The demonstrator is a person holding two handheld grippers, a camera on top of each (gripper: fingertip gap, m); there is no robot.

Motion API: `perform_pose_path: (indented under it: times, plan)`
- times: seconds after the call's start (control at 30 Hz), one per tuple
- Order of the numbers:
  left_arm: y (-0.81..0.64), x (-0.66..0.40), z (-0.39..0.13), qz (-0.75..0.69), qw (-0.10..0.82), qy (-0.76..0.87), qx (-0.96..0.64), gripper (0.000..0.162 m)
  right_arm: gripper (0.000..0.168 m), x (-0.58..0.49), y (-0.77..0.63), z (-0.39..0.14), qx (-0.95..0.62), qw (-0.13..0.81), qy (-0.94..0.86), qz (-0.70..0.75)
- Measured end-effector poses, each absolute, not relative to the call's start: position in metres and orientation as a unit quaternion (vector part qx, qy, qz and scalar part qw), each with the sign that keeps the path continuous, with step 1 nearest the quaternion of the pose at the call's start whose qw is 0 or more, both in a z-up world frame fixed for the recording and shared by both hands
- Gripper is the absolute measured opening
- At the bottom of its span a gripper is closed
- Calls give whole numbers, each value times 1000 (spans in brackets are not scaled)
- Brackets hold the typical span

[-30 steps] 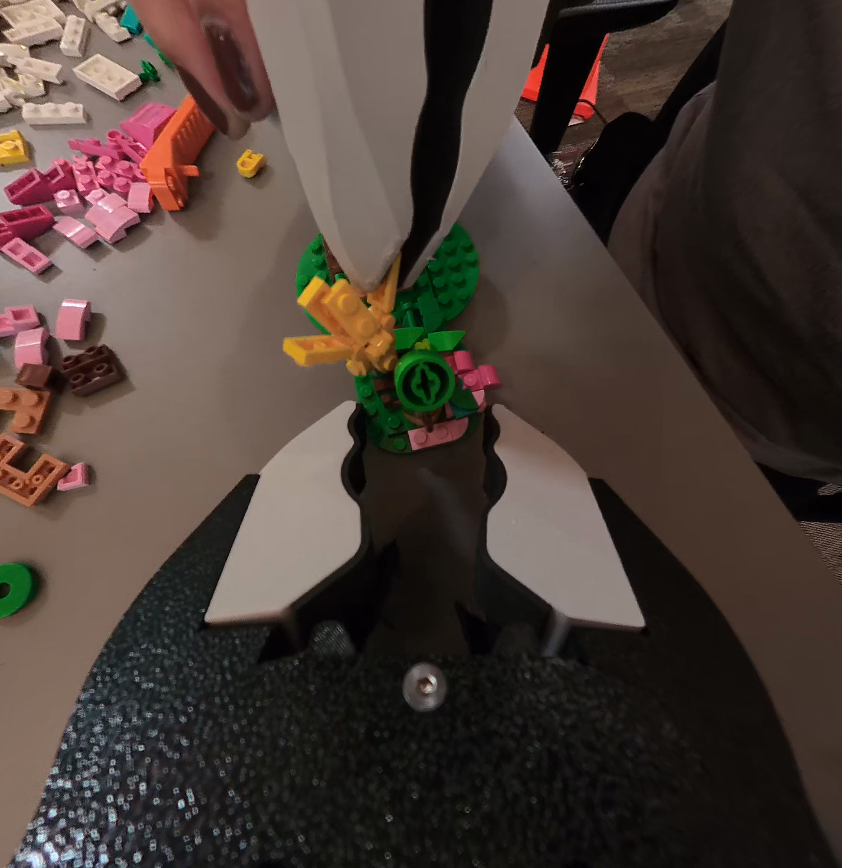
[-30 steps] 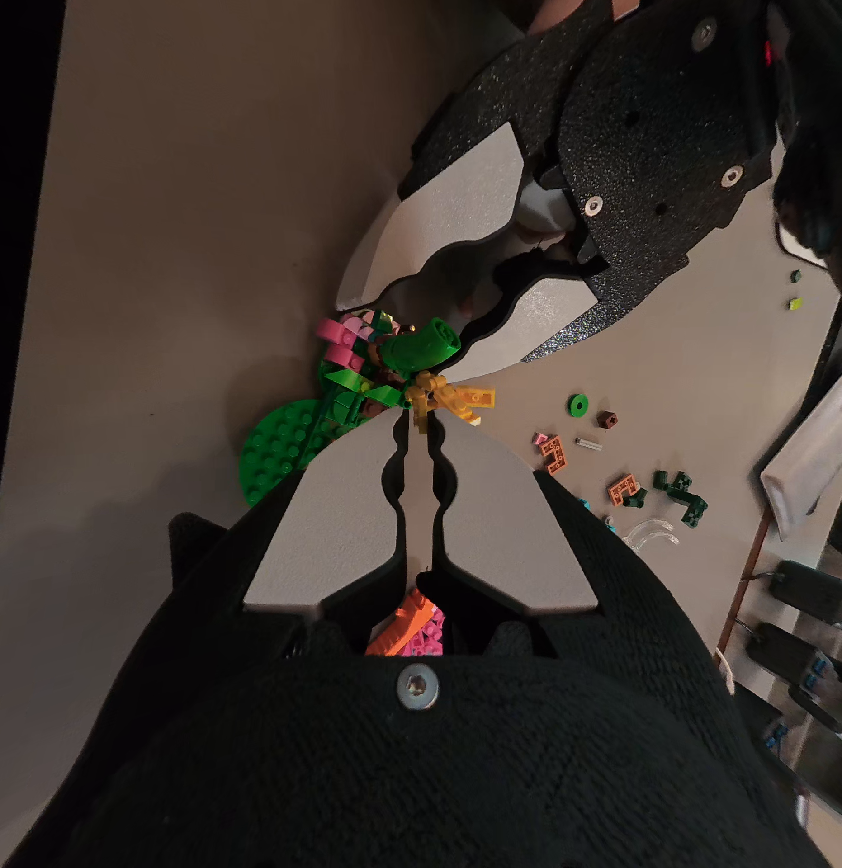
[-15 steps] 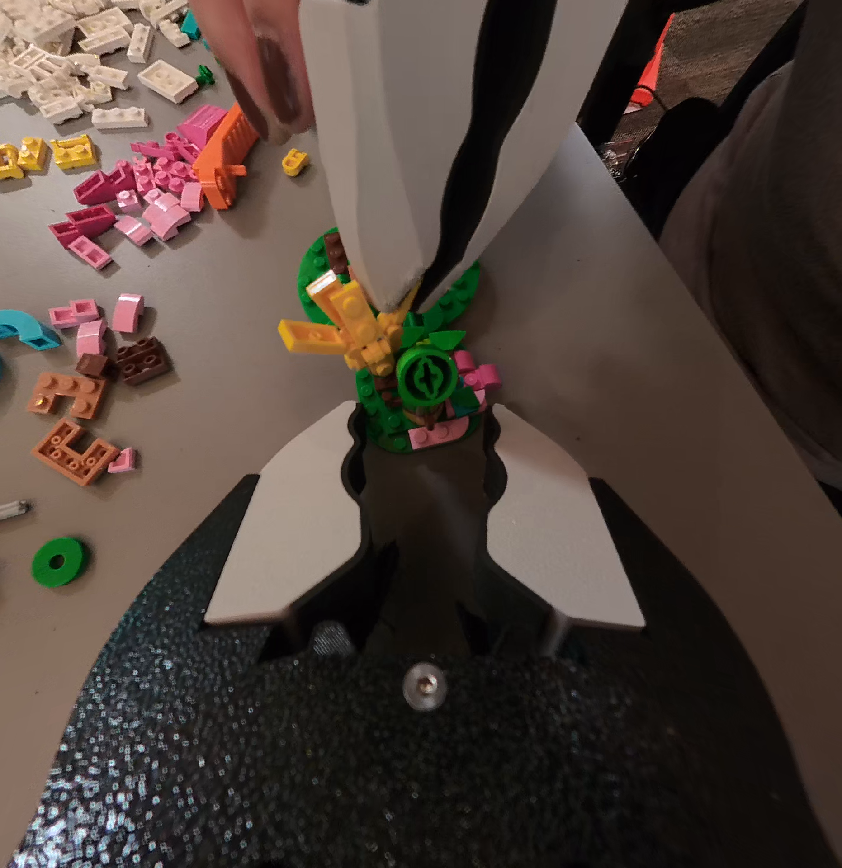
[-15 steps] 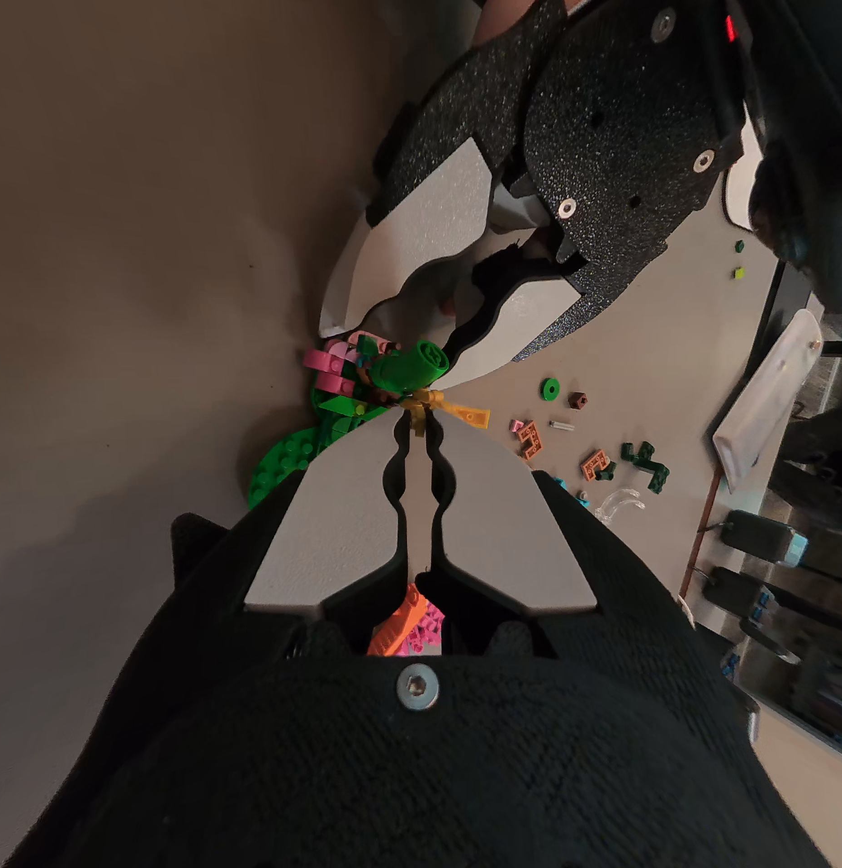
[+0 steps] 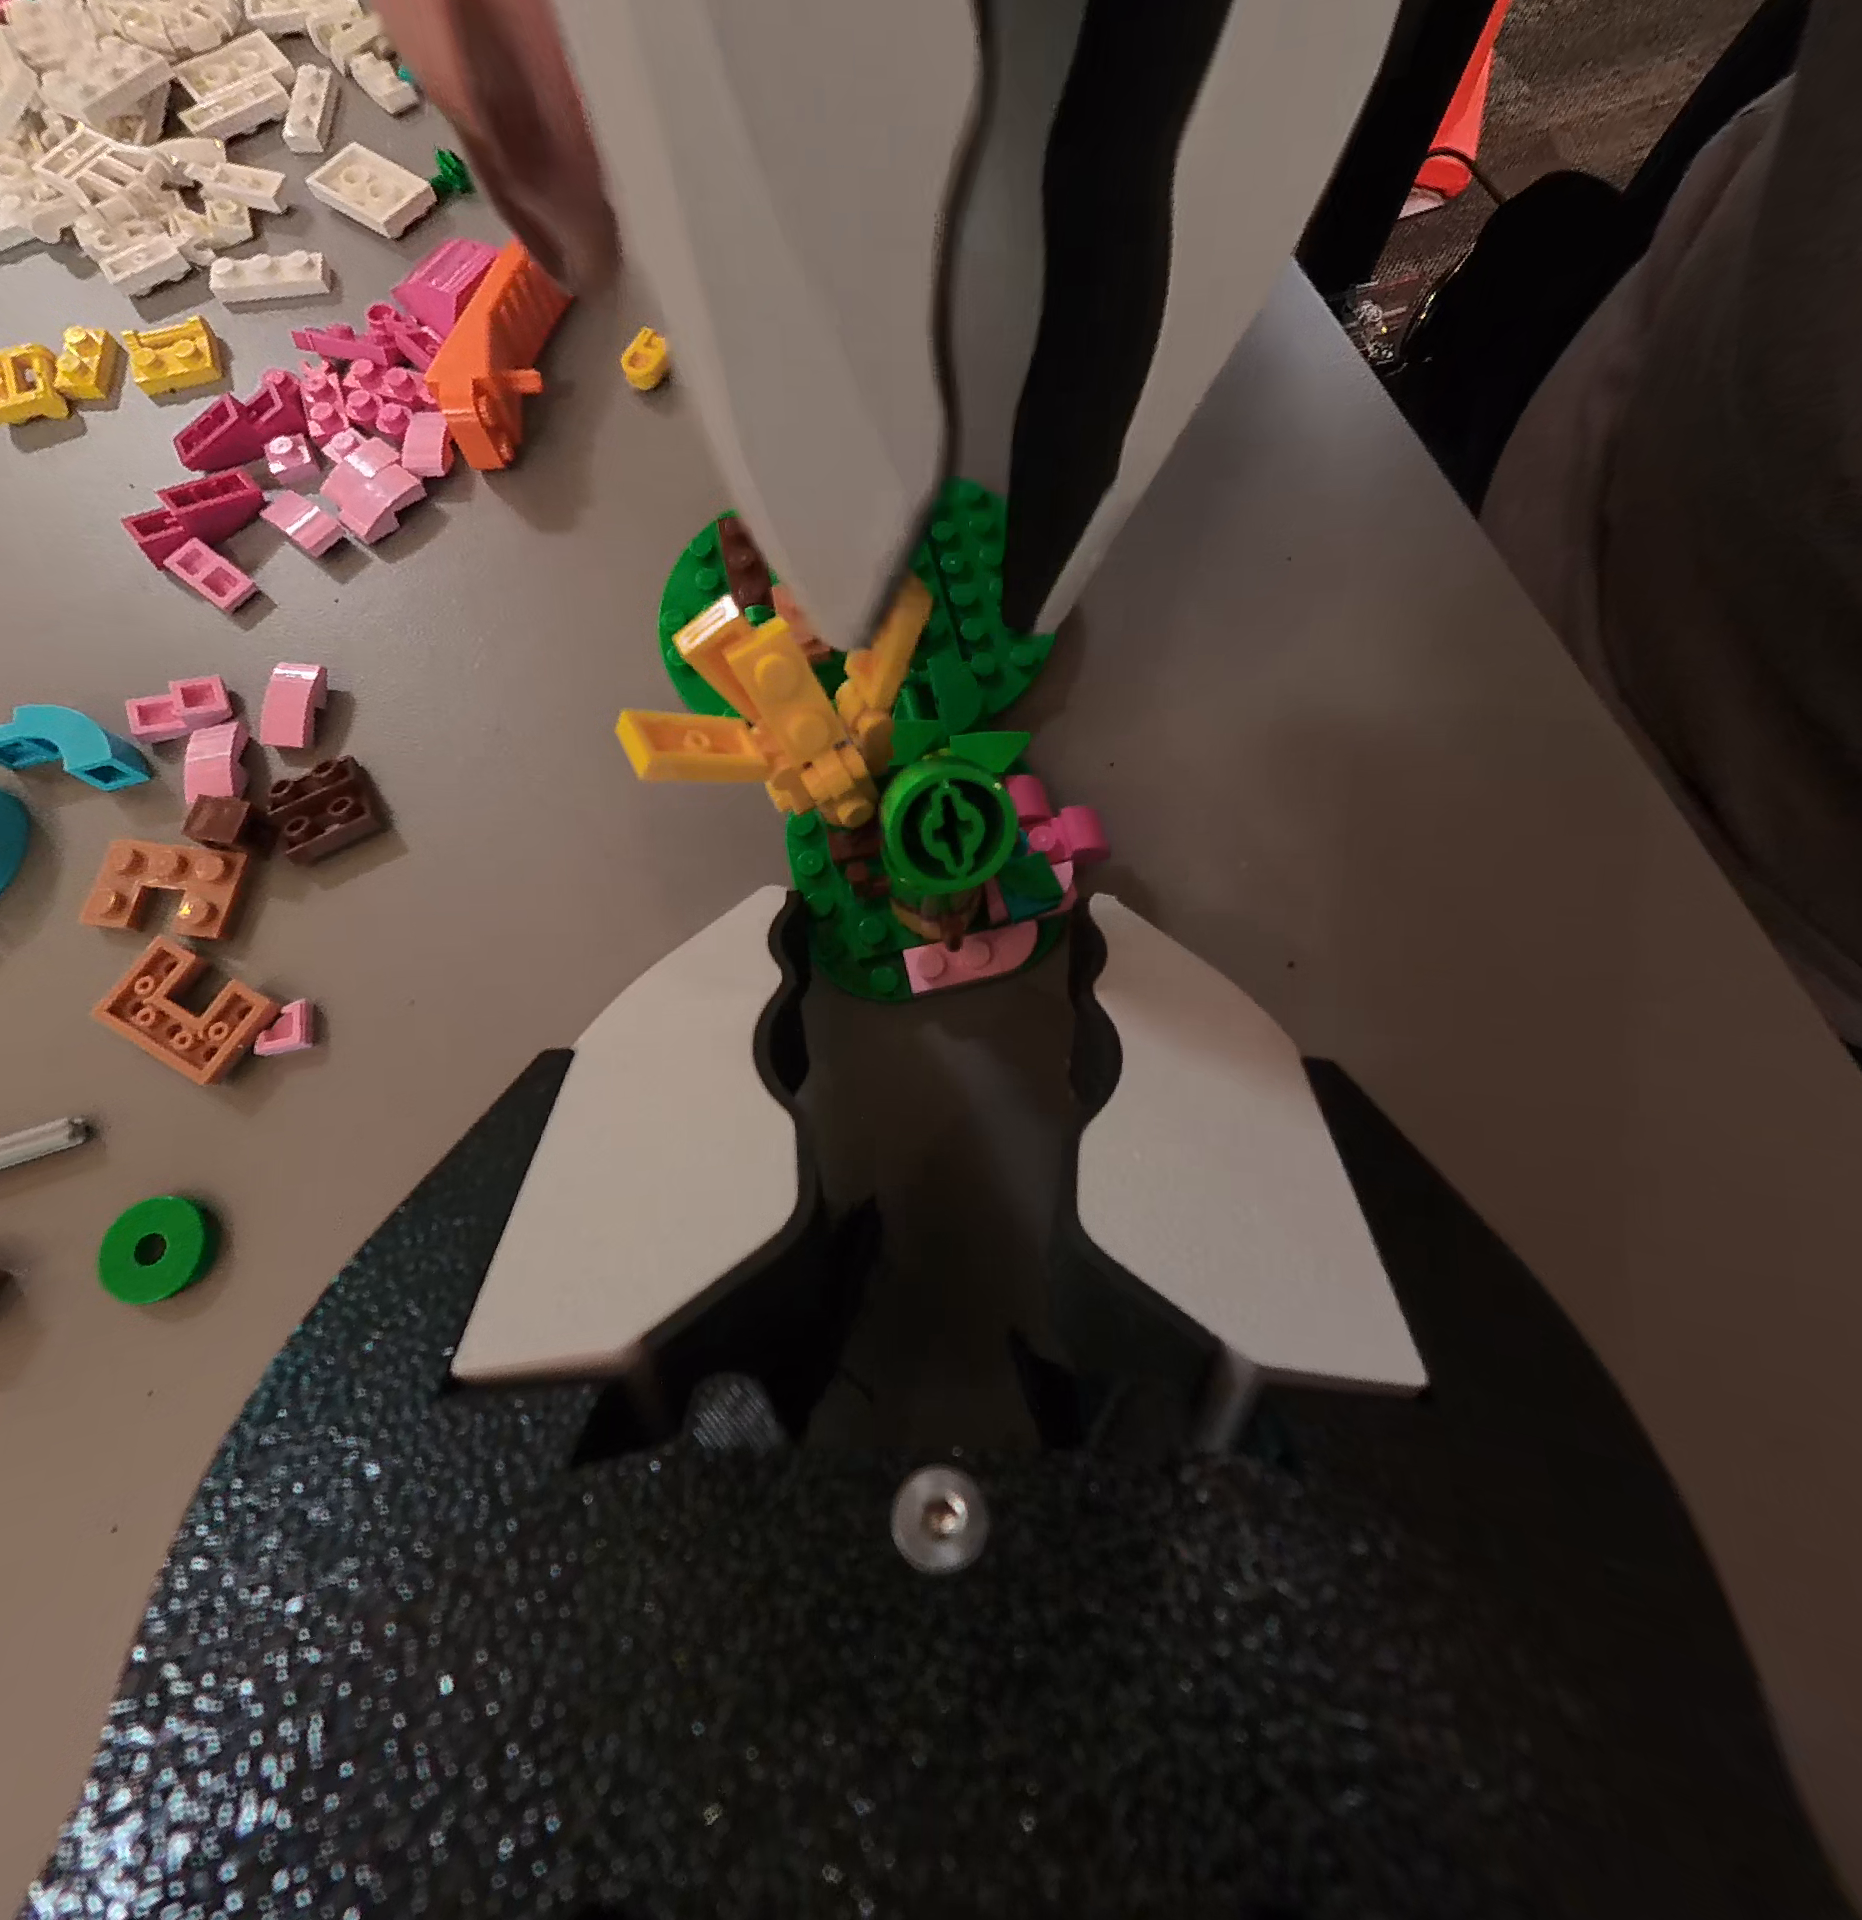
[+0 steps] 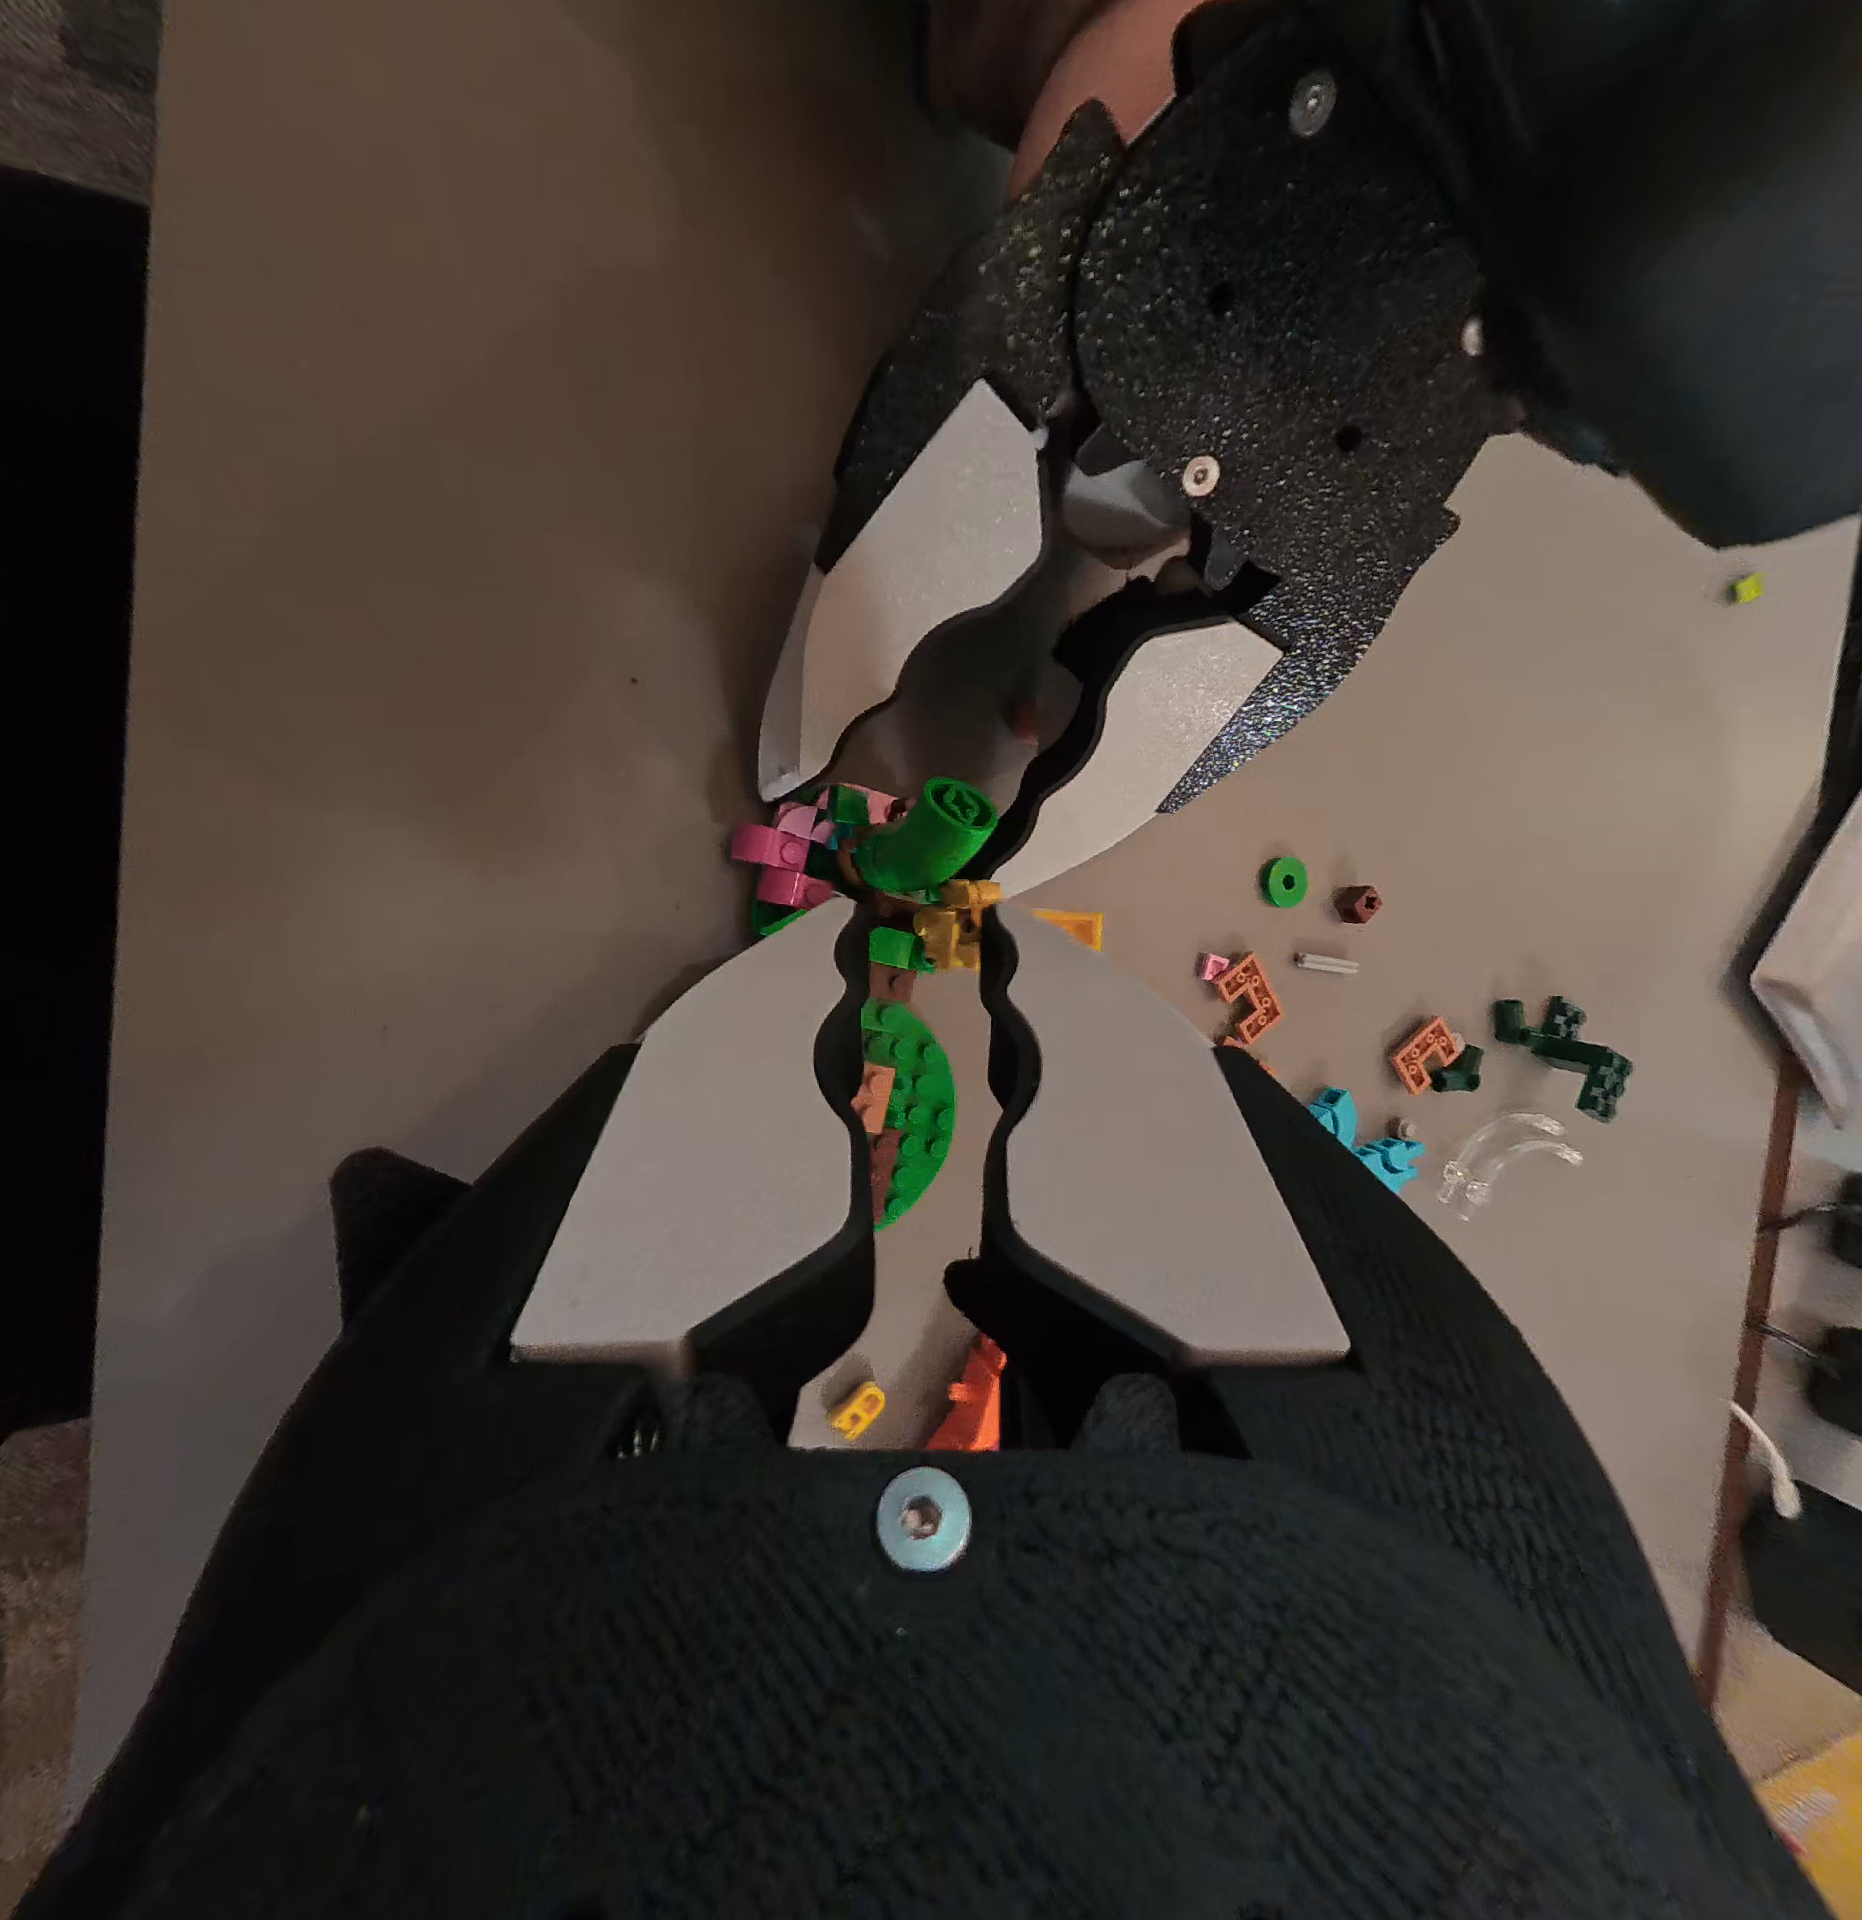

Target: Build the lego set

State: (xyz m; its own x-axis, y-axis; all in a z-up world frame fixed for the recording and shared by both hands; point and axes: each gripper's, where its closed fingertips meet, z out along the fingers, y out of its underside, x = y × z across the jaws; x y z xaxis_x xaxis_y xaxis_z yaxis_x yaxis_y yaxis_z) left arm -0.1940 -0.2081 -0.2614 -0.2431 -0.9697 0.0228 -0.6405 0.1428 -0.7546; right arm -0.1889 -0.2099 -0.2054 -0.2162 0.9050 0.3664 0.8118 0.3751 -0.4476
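Observation:
The lego build point(image 5: 948, 831) is a green base with a green cylinder, pink bits and a yellow flower point(image 5: 771, 717) on top. My left gripper point(image 5: 937, 925) has its jaws held wide, clamped on the near end of the base on the grey table. My right gripper point(image 5: 953, 623) comes in from the far side, open, its tips either side of the flower. In the right wrist view my right gripper point(image 6: 919, 925) is open around the yellow flower point(image 6: 953, 930), above the round green plate point(image 6: 911, 1101). The left gripper point(image 6: 891, 821) is opposite it, around the green cylinder point(image 6: 932, 842).
Loose pieces lie to the left: a white pile point(image 5: 127, 125), pink pieces point(image 5: 324, 447), an orange piece point(image 5: 491, 353), brown plates point(image 5: 179, 1008), a green ring point(image 5: 158, 1247). The table edge point(image 5: 1529, 644) runs close on the right, by a person's grey clothing point(image 5: 1737, 520). Left tips to right tips: about 6 cm.
My right gripper was shut on the yellow flower and has opened; the flower stays on the build. My left gripper keeps its hold on the base.

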Motion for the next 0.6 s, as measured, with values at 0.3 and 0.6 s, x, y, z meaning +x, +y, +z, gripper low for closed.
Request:
perform_pose_path:
  times: [0.3,0.6]
  plan:
    - [-208,-194,-262,-332,247,716,-562,49,49,-190,-200,-201,-588,262,-746,172]
    - [-208,-194,-262,-333,247,716,-562,49,36,-185,-196,-199,-589,221,-753,191]
